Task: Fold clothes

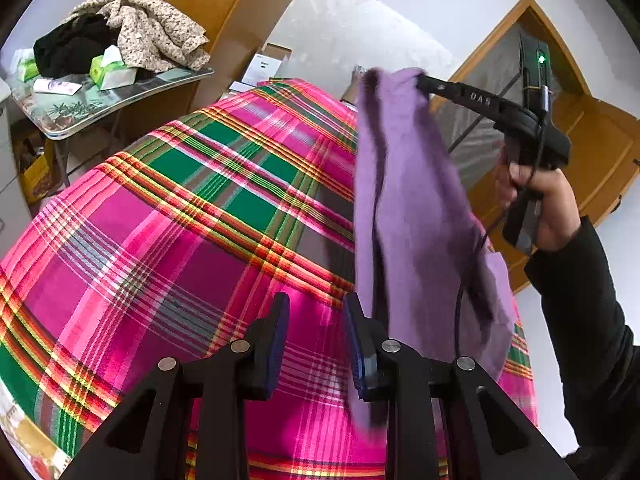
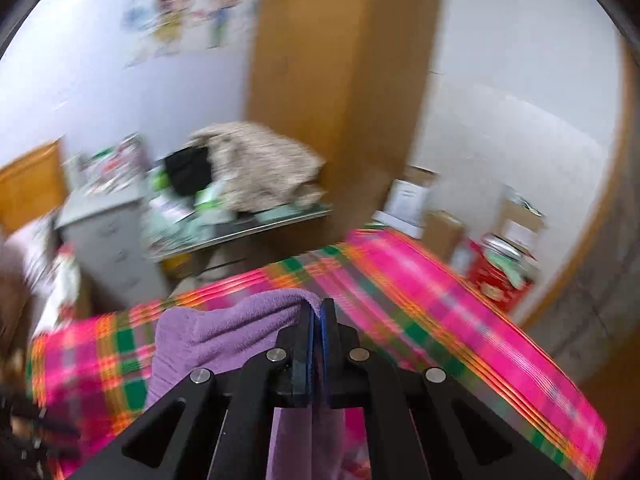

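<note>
We see our right claw (image 2: 316,312) clamped on the purple cloth (image 1: 412,216) at right of frame, our left claw (image 1: 316,320) open and empty at bottom, above the plaid bed (image 1: 180,208)

Right claw (image 2: 317,312): jaws closed tight on a fold of the purple garment (image 2: 224,332), which drapes down to the left and beneath the claw. Below it, a pink-green plaid bedspread (image 2: 440,292). Behind, a cluttered worktop (image 2: 240,232) carries a beige patterned cloth heap (image 2: 264,164) and a black cloth (image 2: 188,170). Frame motion-blurred.
</note>
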A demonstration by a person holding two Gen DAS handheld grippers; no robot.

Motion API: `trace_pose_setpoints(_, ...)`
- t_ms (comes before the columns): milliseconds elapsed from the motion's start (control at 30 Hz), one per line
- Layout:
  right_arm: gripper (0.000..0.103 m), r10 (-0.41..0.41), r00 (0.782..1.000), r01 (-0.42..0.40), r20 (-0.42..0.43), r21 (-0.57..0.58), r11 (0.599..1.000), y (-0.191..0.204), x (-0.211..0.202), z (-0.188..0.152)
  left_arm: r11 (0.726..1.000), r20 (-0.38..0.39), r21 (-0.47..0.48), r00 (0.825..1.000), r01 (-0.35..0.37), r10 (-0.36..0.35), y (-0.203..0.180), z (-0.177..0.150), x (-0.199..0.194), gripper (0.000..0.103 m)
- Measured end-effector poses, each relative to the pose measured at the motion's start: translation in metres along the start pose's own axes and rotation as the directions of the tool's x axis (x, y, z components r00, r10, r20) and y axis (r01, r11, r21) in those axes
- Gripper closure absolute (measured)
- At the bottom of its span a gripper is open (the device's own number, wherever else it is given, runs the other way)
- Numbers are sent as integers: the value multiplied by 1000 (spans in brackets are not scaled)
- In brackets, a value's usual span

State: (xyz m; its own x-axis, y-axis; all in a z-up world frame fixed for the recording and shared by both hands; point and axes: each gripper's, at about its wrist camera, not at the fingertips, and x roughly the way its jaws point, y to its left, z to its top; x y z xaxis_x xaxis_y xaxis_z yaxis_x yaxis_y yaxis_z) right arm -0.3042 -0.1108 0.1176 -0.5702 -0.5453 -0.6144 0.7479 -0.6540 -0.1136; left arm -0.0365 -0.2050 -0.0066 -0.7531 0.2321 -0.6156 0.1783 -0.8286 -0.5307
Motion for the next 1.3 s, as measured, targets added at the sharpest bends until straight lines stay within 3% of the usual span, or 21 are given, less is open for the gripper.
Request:
trace_pose_setpoints(100, 94, -34, 993, 39, -111, 41, 998, -19, 21, -17, 1000, -8, -4, 1000, 3, -3, 0, -1, 3, 75)
trace_pose_setpoints(200, 93, -29, 991, 37, -131, 60, 998, -25, 20, -36, 1000, -27, 4, 1000, 12, -12, -3, -3, 8, 75)
trace_pose_setpoints(433, 79, 39, 996, -29, -76, 123, 992, -19, -35, -77, 998, -98, 48, 995, 36, -31, -22, -15, 25, 73)
trace_pose_setpoints(533, 79, 72, 996, -65, -49, 143, 988, -12, -61, -97, 997, -103, 70, 995, 20, -12, -30, -21, 29, 53)
trace_pose_setpoints(833, 78, 180, 984, -173, -12, 203, 964, 13, -115, -156, 989, -45, 150, 999, -18, 25, -47, -32, 37, 53)
trace_pose_setpoints(867, 78, 182, 983, -176, -11, 207, 962, 13, -118, -161, 986, -39, 160, 998, -38, 45, -49, -32, 39, 54)
trace_pose_setpoints(933, 78, 188, 982, -181, -8, 230, 956, 13, -124, -169, 981, -27, 177, 996, -80, 86, -53, -32, 42, 77)
trace_pose_setpoints(1033, 77, 191, 982, -183, -6, 261, 948, 8, -128, -177, 984, -34, 146, 993, -104, 110, -48, -29, 41, 91)
trace_pose_setpoints(1133, 77, 194, 981, -183, -10, 280, 942, 6, -129, -182, 988, -36, 124, 994, -95, 101, -45, -29, 36, 98)
trace_pose_setpoints(1300, 77, 196, 980, -187, -8, 270, 944, 9, -128, -179, 988, 17, 121, 996, -94, 93, -45, -25, 12, 100)
